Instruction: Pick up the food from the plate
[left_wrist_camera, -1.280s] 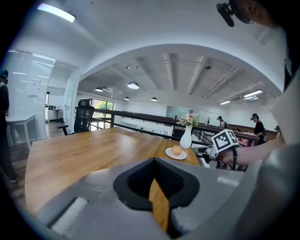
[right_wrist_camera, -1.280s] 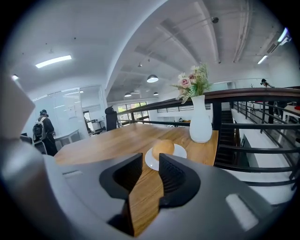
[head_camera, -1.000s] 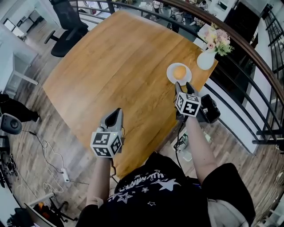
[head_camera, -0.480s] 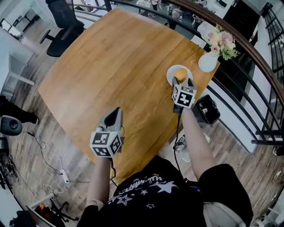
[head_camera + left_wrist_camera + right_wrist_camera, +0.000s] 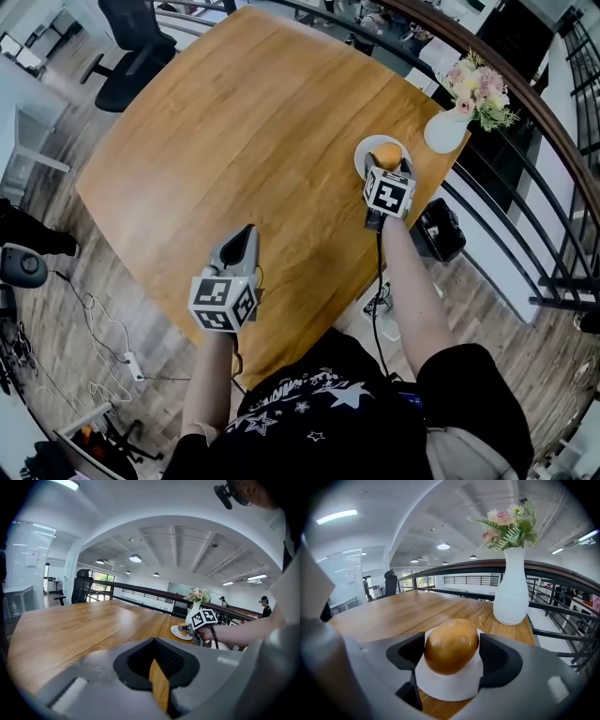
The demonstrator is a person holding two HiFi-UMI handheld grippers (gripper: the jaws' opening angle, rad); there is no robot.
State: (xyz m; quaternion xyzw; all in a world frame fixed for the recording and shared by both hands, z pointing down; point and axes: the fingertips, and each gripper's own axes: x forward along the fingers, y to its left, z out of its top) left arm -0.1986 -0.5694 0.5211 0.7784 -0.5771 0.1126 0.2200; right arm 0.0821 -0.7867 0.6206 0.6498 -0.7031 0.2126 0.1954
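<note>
**A:** How is the right claw [image 5: 452,656] standing?

**B:** Its jaws are opening and are already spreading wide. The food [image 5: 451,645], a rounded golden-brown piece, is sitting right between them, on the white plate [image 5: 450,688]. The pads are flanking it on both sides. They are not clamping it, though I am struggling to tell whether the left pad is grazing it.

**A:** And where is the plate sitting?

**B:** It is resting on the wooden counter [image 5: 244,141] near the far right corner, with a white vase [image 5: 511,588] of flowers [image 5: 506,524] standing just beyond it.

**A:** What is the left claw [image 5: 158,681] doing?

**B:** It is hovering over the counter's near edge, well apart from the plate. Its jaws are lying together with only a thin sliver of wood showing through, and they are carrying nothing.

**A:** Is anything getting in the way of the views?

**B:** In the head view the right claw [image 5: 388,167] is covering the near side of the plate [image 5: 364,150], so only the top of the food [image 5: 386,152] is peeking out past the jaws. In the right gripper view the claw's grey body is cutting off the plate's near rim. From the left gripper view the plate is looking tiny, and the right claw is hiding most of the food.
</note>
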